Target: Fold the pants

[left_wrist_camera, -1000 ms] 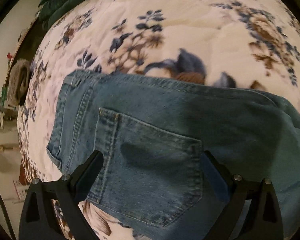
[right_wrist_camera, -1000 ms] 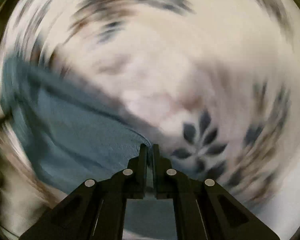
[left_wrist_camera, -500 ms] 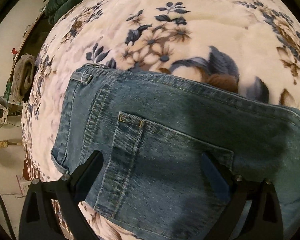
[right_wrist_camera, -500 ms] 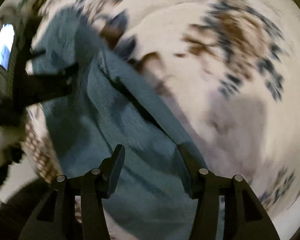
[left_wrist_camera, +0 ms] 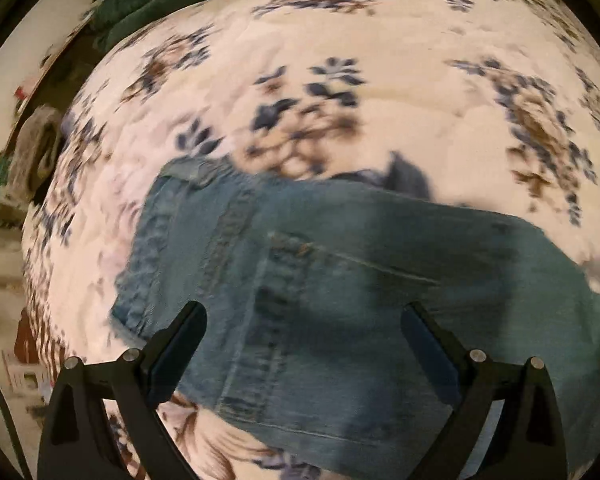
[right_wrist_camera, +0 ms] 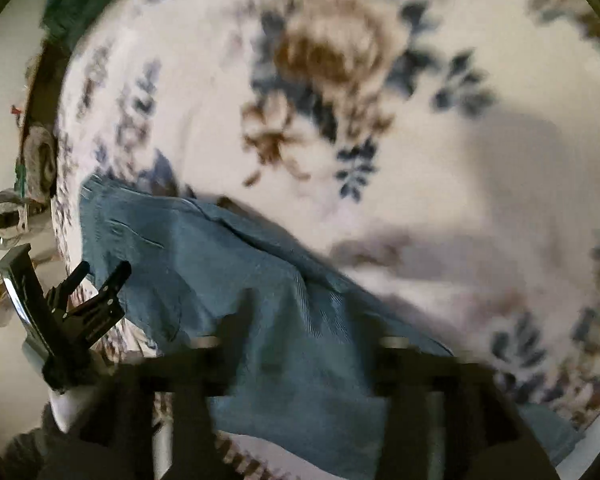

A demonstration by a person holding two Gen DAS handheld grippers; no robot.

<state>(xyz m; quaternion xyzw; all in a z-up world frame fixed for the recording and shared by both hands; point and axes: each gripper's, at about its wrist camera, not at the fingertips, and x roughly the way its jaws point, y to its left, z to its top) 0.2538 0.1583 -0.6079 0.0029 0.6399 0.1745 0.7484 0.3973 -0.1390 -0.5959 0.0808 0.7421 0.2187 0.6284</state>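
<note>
Blue denim pants point(left_wrist_camera: 340, 272) lie folded on a white floral blanket point(left_wrist_camera: 380, 80), back pocket up and waistband toward the left. My left gripper point(left_wrist_camera: 302, 320) hovers open above the pocket area with nothing between its fingers. In the right wrist view the pants point(right_wrist_camera: 220, 248) stretch from the left toward the lower right. My right gripper point(right_wrist_camera: 312, 340) is blurred above them; its jaws are opening and the pads press on no cloth. The left gripper point(right_wrist_camera: 102, 270) shows open at the pants' left end.
Dark green fabric point(left_wrist_camera: 148, 4) is piled at the far left corner of the bed. The bed's left edge drops to a pale floor with a grey rolled item point(left_wrist_camera: 40, 144) and a shiny metal object point(right_wrist_camera: 4, 220). A dark sleeve point(right_wrist_camera: 40, 452) fills the lower left.
The right gripper, shut on the denim edge a second ago, has opened, let the cloth go and lifted away. The left gripper rose a little and stayed open.
</note>
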